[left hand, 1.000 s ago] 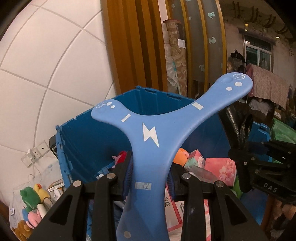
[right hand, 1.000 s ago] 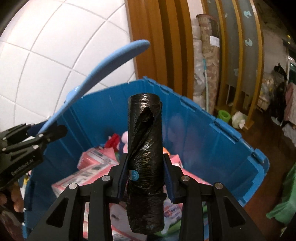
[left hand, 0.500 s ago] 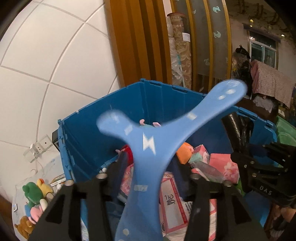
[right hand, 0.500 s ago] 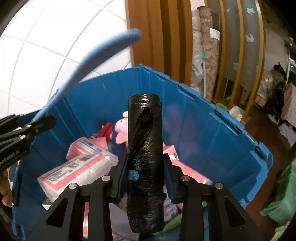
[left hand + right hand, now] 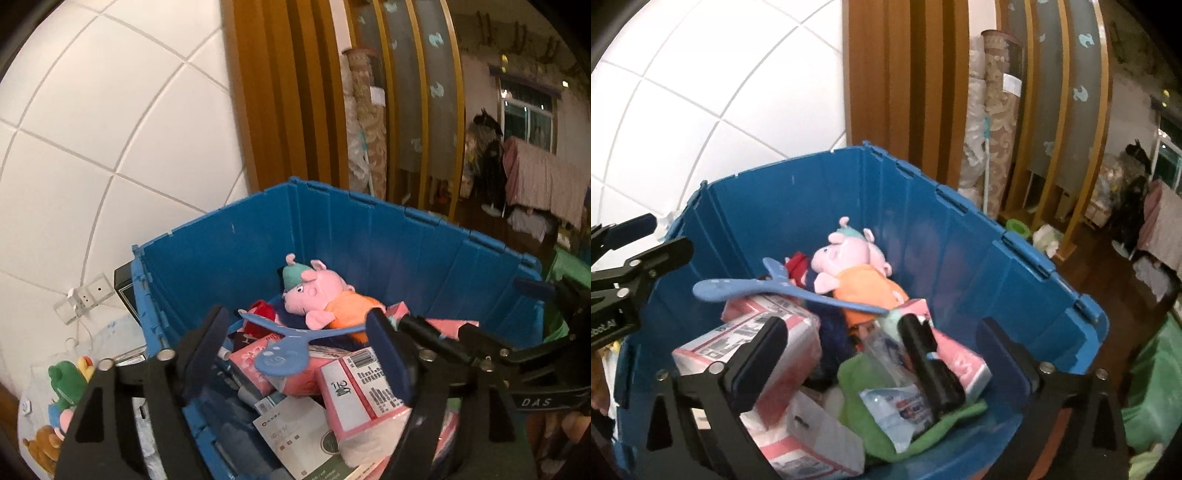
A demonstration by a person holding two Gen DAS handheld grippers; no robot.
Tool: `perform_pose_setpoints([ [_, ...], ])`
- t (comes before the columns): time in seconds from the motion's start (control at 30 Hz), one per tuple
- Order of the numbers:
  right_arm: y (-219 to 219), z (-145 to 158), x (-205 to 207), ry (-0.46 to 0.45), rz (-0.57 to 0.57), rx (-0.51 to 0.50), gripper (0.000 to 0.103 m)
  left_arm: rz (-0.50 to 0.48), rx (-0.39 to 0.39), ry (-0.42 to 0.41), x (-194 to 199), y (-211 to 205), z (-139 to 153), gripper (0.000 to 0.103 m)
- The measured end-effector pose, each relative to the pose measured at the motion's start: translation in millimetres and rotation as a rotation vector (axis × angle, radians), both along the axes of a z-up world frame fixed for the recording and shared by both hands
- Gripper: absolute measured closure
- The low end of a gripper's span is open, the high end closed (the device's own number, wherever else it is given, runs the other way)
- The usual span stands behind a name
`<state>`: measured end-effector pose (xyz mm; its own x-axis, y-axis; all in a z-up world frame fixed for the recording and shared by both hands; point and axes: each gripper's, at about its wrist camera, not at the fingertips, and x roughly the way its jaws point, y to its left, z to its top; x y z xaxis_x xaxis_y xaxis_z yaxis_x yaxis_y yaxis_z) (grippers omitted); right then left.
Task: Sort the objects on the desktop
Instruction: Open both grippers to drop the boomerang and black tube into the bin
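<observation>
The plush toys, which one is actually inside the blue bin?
The pink pig plush in the orange top, lying in the blue bin. The green frog plush and its neighbours sit outside, left of it.

Black tongs (image 5: 295, 354) — silver screws, blue-padded.

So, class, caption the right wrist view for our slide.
Open right tool above blue bin holding boomerang, pig plush, black roll.

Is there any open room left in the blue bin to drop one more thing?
Inside the bin, the barest patch is along the far wall and right wall, behind and right of the pig plush. The near half is crowded: tissue packs, green cloth, black roll, boomerang.
</observation>
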<state>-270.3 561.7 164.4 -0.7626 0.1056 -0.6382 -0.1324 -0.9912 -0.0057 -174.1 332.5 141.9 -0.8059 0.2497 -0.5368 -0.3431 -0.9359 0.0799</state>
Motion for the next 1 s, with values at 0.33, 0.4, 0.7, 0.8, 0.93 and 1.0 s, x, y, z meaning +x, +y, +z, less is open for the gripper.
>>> perform_pose_setpoints([
  [0.33, -40.9, 21.4, 31.9, 0.052, 0.012, 0.018, 0.000, 0.055, 0.069, 0.114, 46.2, -47.9, 20.2, 0.022],
  [0.4, -51.7, 23.7, 38.8, 0.058, 0.016, 0.022, 0.000, 0.072, 0.068, 0.130, 53.4, -55.0, 21.6, 0.022],
  [0.7, -91.9, 29.2, 67.3, 0.076, -0.007, 0.018, 0.000, 0.085, 0.093, 0.144, 78.1, -95.4, 25.1, 0.000],
  [0.8, -101.2, 29.3, 73.3, 0.073, -0.012, 0.014, 0.000, 0.081, 0.080, 0.120, 82.7, -104.8, 22.6, 0.000],
  [0.93, -112.2, 27.4, 80.6, 0.066, -0.022, 0.007, 0.000, 0.081, 0.071, 0.090, 87.4, -113.8, 19.0, 0.000],
  [1.0, -115.5, 26.6, 83.0, 0.061, -0.031, 0.007, 0.000, 0.086, 0.074, 0.084, 91.0, -119.7, 16.9, 0.000],
])
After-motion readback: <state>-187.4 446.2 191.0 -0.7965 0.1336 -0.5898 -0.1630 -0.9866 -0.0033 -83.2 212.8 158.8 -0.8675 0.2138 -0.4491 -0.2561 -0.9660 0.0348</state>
